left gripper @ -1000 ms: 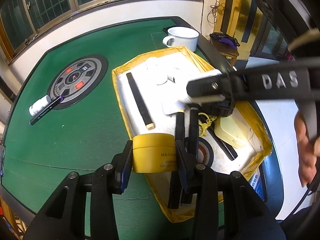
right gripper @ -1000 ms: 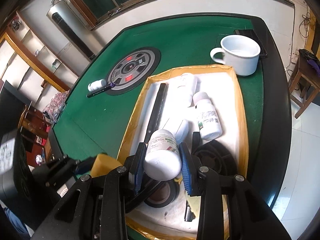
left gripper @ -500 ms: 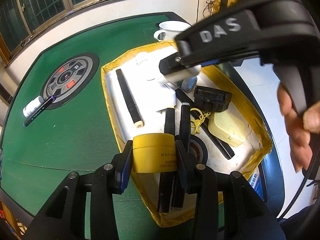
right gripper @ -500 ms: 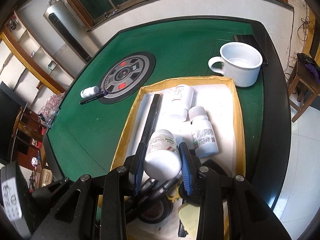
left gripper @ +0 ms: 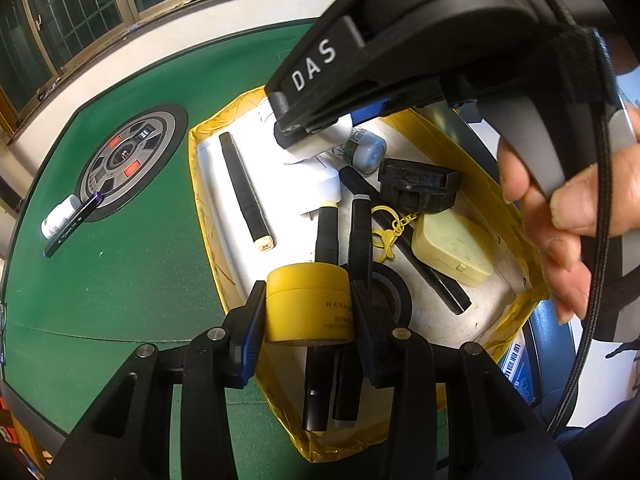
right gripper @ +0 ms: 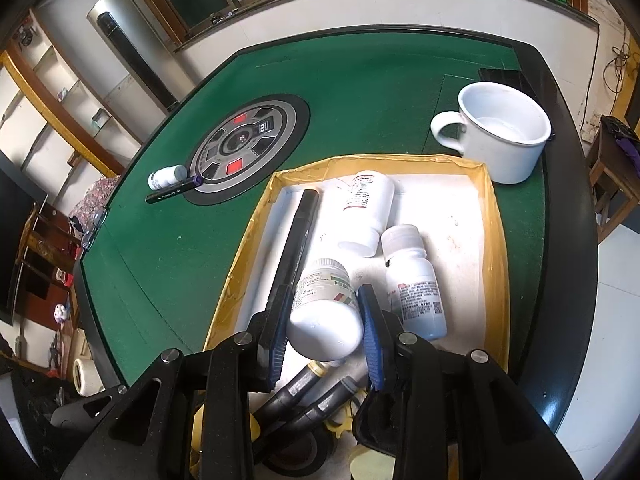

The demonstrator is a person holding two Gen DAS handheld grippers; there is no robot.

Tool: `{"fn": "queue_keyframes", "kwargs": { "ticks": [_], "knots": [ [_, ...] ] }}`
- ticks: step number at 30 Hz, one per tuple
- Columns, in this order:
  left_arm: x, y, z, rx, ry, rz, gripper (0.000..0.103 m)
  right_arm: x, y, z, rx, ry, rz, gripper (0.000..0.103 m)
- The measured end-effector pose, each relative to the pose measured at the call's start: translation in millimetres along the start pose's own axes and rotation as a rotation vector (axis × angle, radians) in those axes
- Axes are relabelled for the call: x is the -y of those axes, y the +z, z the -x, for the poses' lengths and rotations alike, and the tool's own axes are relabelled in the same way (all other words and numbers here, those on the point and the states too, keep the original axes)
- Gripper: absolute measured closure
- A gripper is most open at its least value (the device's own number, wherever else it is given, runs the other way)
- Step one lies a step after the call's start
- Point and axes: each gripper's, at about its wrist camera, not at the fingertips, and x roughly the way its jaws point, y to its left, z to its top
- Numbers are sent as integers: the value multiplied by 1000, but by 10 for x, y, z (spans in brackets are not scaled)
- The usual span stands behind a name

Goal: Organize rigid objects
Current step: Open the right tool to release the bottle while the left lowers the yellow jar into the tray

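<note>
The yellow-walled tray (left gripper: 204, 184) lies on the green table (left gripper: 120, 272) and serves as the landmark here. The left claw (left gripper: 308, 308) is clamped on a squat yellow jar (left gripper: 306, 300), its blue pads pressing the jar's two sides, and holds it above the tray's near left part, over two black markers (left gripper: 326, 248) that lie side by side in the tray. A roll of black tape (left gripper: 394, 300) lies in the tray just right of the jar.

The right claw (right gripper: 324, 316) grips a white pill bottle (right gripper: 324, 312) by its sides, cap end pointing away, and holds it over the tray's middle. In the left wrist view this claw hangs above the tray's far end, with a person's hand (left gripper: 568, 208) wrapped round its handle.

Inside the tray, a long black marker (right gripper: 298, 236) lies along the left wall. Two more white bottles rest on the tray floor: one on its side toward the far wall (right gripper: 366, 204), the other (right gripper: 416, 288) just right of the gripped bottle. A black clip-like block (left gripper: 418, 184), a pale yellow case (left gripper: 454, 250) and a yellow keyring clasp (left gripper: 390, 236) sit in the tray's right part.

Outside the tray, a white mug (right gripper: 500, 132) stands at its far right corner. To the tray's left, a round control panel (right gripper: 248, 144) is set into the table, with a small white bottle (right gripper: 166, 176) and a dark pen (right gripper: 172, 192) at its edge.
</note>
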Motion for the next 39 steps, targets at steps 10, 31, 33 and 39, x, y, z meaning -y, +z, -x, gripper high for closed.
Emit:
{"fn": "queue_keyframes", "kwargs": {
  "ticks": [10,31,33,39],
  "knots": [
    [9,28,-5,7,7,-6,65,35,49,-55,-4,-2,6,73],
    [53,148,-1,46,-9,-18,64,209,14,-35,-45,14,-33,70],
    [62,147,-12,41,-12,-21,64,207,11,-11,-43,18,-33,66],
    [41,151,4,46,-24,-11,49,199,-6,62,-31,18,-44,60]
  ]
}}
